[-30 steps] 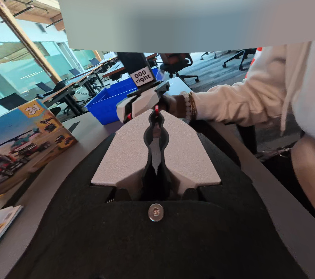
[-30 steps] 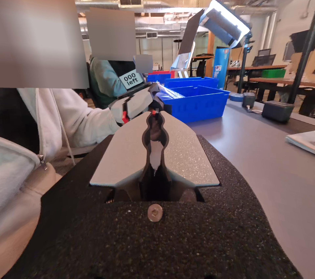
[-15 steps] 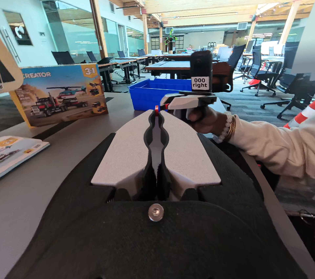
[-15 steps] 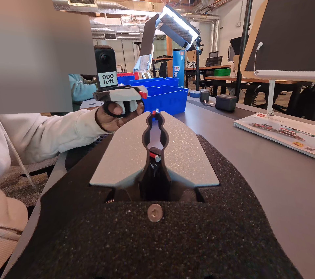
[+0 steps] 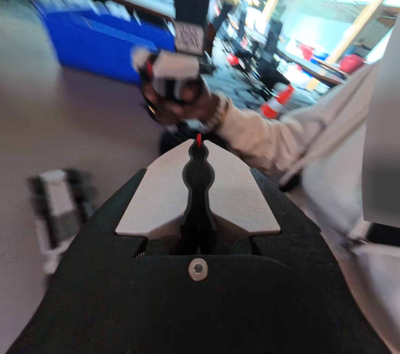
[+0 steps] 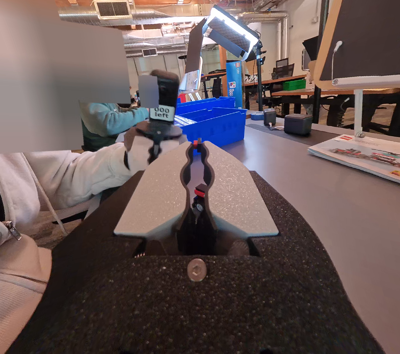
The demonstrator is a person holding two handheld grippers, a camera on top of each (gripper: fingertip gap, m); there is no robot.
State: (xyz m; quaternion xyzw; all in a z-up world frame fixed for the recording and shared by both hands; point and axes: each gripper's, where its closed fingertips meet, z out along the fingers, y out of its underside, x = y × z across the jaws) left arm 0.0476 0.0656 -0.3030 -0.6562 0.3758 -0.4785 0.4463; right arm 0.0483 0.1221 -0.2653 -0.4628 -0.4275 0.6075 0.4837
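Observation:
In the left wrist view, which is blurred by motion, my left gripper (image 5: 198, 145) is shut on a thin red piece (image 5: 198, 140) that sticks out past the fingertips. It hangs over the grey table (image 5: 65, 127). My right gripper (image 6: 197, 146) is shut on a small red and dark piece (image 6: 196, 142) at its tips. The right gripper also shows in the left wrist view (image 5: 173, 75), farther off and held by a hand. The left gripper shows in the right wrist view (image 6: 155, 142), just to the left of my right fingers. A small red and black assembly (image 6: 200, 191) shows low in the gap between the right fingers.
Blue bins (image 6: 214, 127) stand on the table behind the grippers; one also shows in the left wrist view (image 5: 97, 40). An instruction booklet (image 6: 357, 153) lies at the right, with small black boxes (image 6: 297, 124) beyond it. A blurred grey and black object (image 5: 58, 203) lies at the left. One gripper's finger ends stand about 7 centimetres off the other's.
The left gripper has swung quickly, its view tilting down toward the table and blurring. The right gripper has shifted only a little. Both keep their small pieces.

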